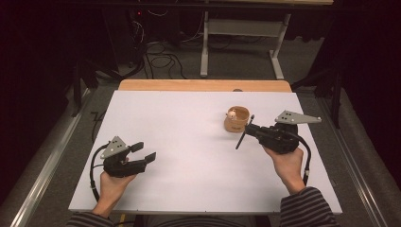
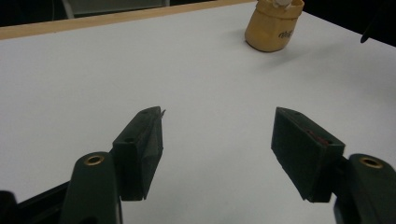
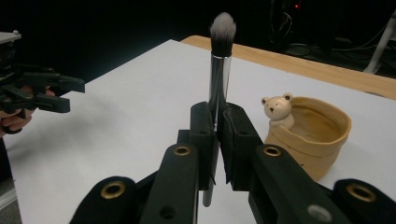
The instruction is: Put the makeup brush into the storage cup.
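A tan ceramic pot [image 1: 236, 120] with a small bear figure [image 3: 279, 109] on its rim stands on the right half of the white table [image 1: 189, 156]. My right gripper [image 1: 250, 130] hovers just right of the pot, shut on a makeup brush [image 3: 220, 70]. The brush has a silver ferrule and white-tipped bristles, and it stands up between the jaws beside the pot [image 3: 317, 140]. In the high view the brush [image 1: 242, 138] slants down to the left. My left gripper [image 1: 145, 151] sits low at the table's front left, open, with nothing between its jaws [image 2: 217, 121]. The pot [image 2: 273, 28] lies far ahead of it.
A wooden strip [image 1: 203, 85] runs along the table's far edge. Behind it stand a desk frame [image 1: 204, 47] and cables [image 1: 163, 59] on the floor. Dark surroundings flank both sides. The left gripper [image 3: 72, 95] shows far off in the right gripper view.
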A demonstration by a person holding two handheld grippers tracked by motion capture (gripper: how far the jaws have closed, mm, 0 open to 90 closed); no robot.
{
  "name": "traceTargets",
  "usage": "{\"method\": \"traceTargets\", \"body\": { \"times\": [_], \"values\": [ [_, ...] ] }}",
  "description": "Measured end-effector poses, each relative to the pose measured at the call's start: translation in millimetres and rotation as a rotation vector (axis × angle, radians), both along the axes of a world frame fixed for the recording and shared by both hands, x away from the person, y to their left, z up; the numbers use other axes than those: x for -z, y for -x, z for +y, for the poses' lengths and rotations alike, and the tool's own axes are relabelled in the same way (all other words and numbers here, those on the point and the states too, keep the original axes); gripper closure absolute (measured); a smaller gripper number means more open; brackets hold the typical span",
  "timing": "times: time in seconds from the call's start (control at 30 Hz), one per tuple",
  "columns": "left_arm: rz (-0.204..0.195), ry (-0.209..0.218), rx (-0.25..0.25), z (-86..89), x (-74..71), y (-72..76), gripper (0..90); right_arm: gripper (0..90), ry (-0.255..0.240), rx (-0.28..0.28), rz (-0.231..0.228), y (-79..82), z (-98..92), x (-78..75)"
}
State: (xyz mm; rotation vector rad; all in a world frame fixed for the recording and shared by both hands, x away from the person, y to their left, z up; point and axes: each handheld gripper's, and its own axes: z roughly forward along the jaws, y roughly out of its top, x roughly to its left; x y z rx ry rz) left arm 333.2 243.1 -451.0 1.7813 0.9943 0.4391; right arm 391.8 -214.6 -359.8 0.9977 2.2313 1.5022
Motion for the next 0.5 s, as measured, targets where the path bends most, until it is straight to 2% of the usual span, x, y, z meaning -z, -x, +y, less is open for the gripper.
{"method": "traceTargets", "body": {
  "times": [0.5],
  "values": [
    [0.009,0.010,-0.007,2.5,0.2,-1.6,33.5,86.0,0.024,0.037,0.001,-20.9,0.1,-12.2]
  ]
}}
